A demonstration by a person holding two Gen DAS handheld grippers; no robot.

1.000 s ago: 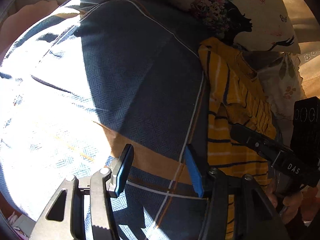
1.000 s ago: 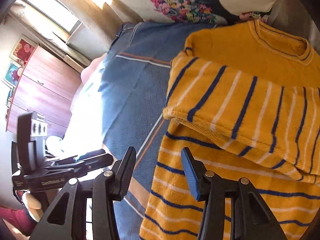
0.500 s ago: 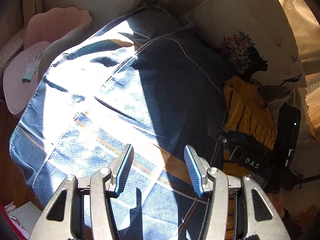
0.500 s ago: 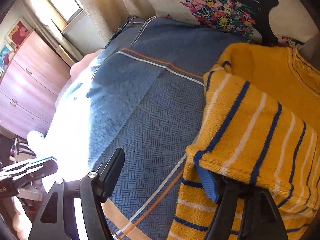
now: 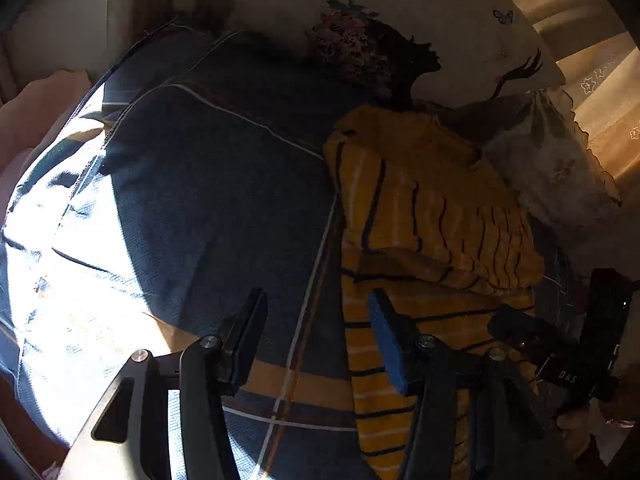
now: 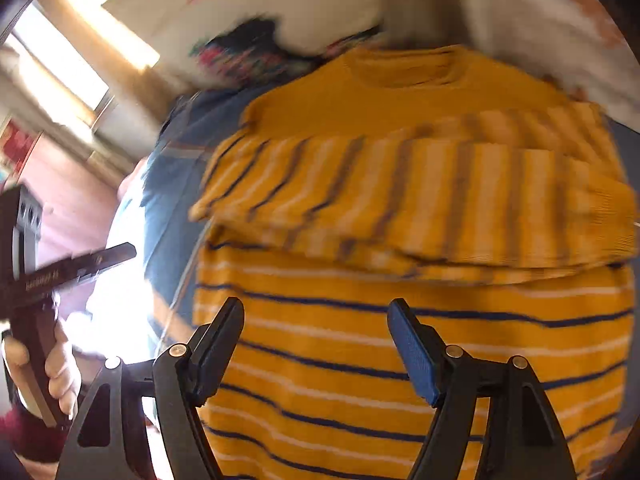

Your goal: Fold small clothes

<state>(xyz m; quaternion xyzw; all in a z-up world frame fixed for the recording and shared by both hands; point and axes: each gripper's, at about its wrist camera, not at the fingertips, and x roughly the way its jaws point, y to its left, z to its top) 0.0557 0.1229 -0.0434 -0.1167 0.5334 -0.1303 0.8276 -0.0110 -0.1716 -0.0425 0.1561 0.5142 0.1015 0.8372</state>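
Observation:
A yellow sweater (image 6: 400,320) with navy and white stripes lies flat on the blue bedspread (image 5: 220,200), neck toward the pillows. Both its sleeves are folded across the chest. My right gripper (image 6: 316,320) hovers over the sweater's lower body, open, with nothing between its fingers. In the left wrist view the sweater (image 5: 420,216) lies to the right. There my left gripper (image 5: 314,320) hangs open over the bedspread at the sweater's left edge, holding nothing. The right gripper's black body (image 5: 552,360) shows at the sweater's lower right.
A white pillow (image 5: 440,20) printed with a dark silhouette and flowers lies past the sweater's neck, a pale floral pillow (image 5: 552,168) beside it. Bright sun falls on the bedspread's left part (image 5: 60,280). A hand (image 6: 52,368) holds the left gripper at the left edge.
The right gripper opened wider, came off the folded sleeve's edge and now sits over the sweater's lower body. The left gripper swung away to the left, then back beside the sweater.

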